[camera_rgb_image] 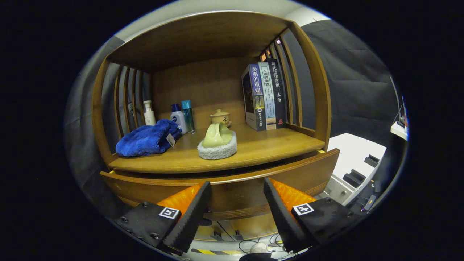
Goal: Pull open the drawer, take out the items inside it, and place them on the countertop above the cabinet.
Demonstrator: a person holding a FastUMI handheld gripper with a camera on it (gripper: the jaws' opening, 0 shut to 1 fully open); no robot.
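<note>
Presently the tongs (237,203) stand released, the two black-padded fingers (190,214) spread wide with nothing between them, level with the wooden front of the drawer (232,192), which fills the gap between the fingers. The drawer front sits slightly proud of the cabinet, with a narrow dark gap along its top edge; its inside is hidden, so the contents cannot be told. Above the drawer lies the table (261,148), the wooden top of the cabinet, closed in by slatted sides and a roof. On it, beyond the fingers: a crumpled blue towel (146,139) at the left; behind that a white pump bottle (149,113), a white bottle with a blue cap (178,119) and a slim teal bottle (188,116); near the middle a pale green cup lying on its side on a white pad (217,149), with a small lidded pot (220,117) behind it; at the right three books (264,96) standing upright against the slats.
</note>
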